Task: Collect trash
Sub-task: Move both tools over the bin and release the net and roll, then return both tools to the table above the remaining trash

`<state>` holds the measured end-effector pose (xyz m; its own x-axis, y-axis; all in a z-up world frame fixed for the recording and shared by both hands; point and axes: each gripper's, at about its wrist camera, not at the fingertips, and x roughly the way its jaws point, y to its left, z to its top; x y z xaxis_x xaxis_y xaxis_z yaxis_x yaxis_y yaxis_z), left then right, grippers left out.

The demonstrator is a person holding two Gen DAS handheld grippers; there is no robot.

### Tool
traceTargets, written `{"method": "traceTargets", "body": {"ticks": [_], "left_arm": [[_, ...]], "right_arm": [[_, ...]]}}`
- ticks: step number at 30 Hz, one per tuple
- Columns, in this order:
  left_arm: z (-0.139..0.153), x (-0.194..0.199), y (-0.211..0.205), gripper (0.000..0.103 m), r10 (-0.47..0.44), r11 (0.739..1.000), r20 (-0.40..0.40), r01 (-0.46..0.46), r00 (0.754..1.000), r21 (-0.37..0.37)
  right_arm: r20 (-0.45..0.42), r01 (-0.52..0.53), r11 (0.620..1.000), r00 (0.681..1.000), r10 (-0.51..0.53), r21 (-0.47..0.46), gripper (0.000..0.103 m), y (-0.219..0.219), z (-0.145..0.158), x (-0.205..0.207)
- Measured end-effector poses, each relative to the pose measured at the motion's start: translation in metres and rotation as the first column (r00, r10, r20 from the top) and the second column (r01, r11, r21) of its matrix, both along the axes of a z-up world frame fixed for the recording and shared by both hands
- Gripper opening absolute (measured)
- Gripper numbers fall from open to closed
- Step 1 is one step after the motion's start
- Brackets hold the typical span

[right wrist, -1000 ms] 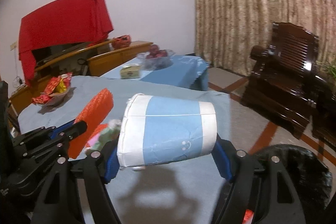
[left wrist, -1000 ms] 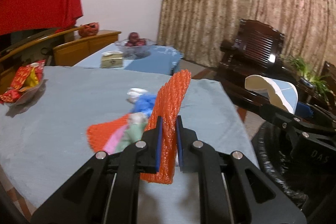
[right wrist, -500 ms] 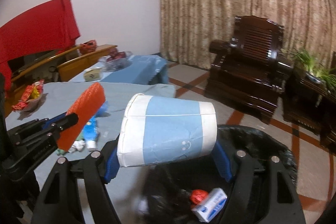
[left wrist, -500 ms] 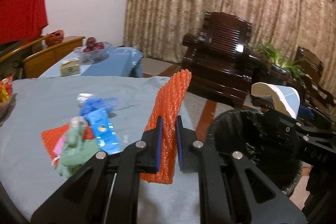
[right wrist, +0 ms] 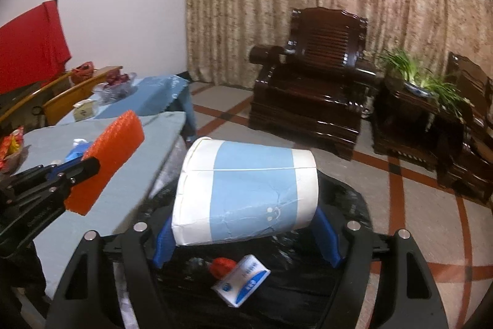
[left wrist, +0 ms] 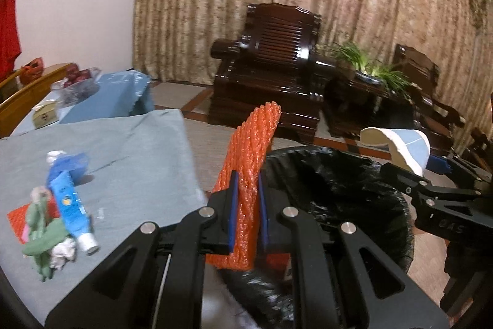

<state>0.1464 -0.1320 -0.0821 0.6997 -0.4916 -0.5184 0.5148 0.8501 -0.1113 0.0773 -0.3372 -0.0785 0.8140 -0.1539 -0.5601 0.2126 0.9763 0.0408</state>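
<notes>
Right claw (right wrist: pixel 243 232) clamped on the cup (right wrist: pixel 245 193), lying sideways across the pads, directly over the bin (right wrist: pixel 348 205). Left claw (left wrist: pixel 246 202) pinching the orange net (left wrist: pixel 251 168), standing upright, at the bin's (left wrist: pixel 354 193) near-left rim, next to the table (left wrist: pixel 132 162) edge.

Step looks like the drop. Cup is already centred over the bag: just open. Net sits over the rim, not the middle; push it further forward-right before letting go, or it may catch the rim. It's light foam and may cling to the pads.

In the bin below the cup: a small box (right wrist: pixel 242 279) and a red scrap (right wrist: pixel 222 265); plenty of room.

Remaining on the table, left of the left claw: tube (left wrist: pixel 69 205), green wrapper (left wrist: pixel 43 239), another net (left wrist: pixel 21 215) under them. Right claw is close on the right; keep them apart.
</notes>
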Motion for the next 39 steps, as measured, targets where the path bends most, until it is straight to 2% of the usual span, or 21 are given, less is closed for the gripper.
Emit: {"method": "traceTargets", "body": {"ticks": [15,17,18,19,21,23,26,30,34,39], "left_arm": [[-0.03,0.014,-0.066,0.011,-0.11,0.993,-0.059,0.112,0.992,0.031],[-0.034,0.015,-0.07,0.015,-0.125,0.991,-0.08,0.128,0.989,0.026],[-0.035,0.015,-0.07,0.017,-0.128,0.991,-0.086,0.13,0.988,0.02],[-0.037,0.015,-0.07,0.025,-0.133,0.991,-0.093,0.135,0.987,0.016],[-0.038,0.014,-0.071,0.039,-0.137,0.99,-0.102,0.139,0.985,0.017],[-0.039,0.013,-0.067,0.04,-0.132,0.991,-0.103,0.135,0.986,0.017],[-0.037,0.013,-0.057,0.056,-0.119,0.992,-0.095,0.121,0.988,0.02],[-0.03,0.011,-0.036,0.072,-0.081,0.996,-0.071,0.082,0.994,0.021],[-0.017,0.006,-0.005,0.084,-0.012,1.0,-0.02,0.013,1.0,0.022],[-0.001,0.002,0.036,0.086,0.076,0.997,0.025,-0.076,0.997,0.019]], "right_arm": [[-0.051,0.076,0.997,0.996,-0.076,0.003,0.073,-0.046,-0.027,0.0],[-0.052,0.093,0.996,0.994,-0.093,-0.005,0.077,-0.047,-0.03,-0.002],[-0.056,0.099,0.995,0.994,-0.099,-0.004,0.081,-0.048,-0.031,-0.002],[-0.054,0.106,0.994,0.993,-0.106,-0.004,0.085,-0.05,-0.032,-0.004],[-0.053,0.115,0.993,0.992,-0.115,-0.007,0.087,-0.052,-0.032,-0.006],[-0.05,0.128,0.992,0.991,-0.128,-0.007,0.09,-0.055,-0.032,-0.009],[-0.037,0.14,0.99,0.989,-0.14,0.002,0.097,-0.056,-0.03,-0.013],[-0.025,0.129,0.992,0.991,-0.128,0.009,0.097,-0.051,-0.026,-0.013],[-0.005,0.095,0.995,0.995,-0.095,0.01,0.097,-0.038,-0.019,-0.01],[0.016,0.026,1.0,1.0,-0.026,0.015,0.097,-0.007,-0.01,-0.001]]}}
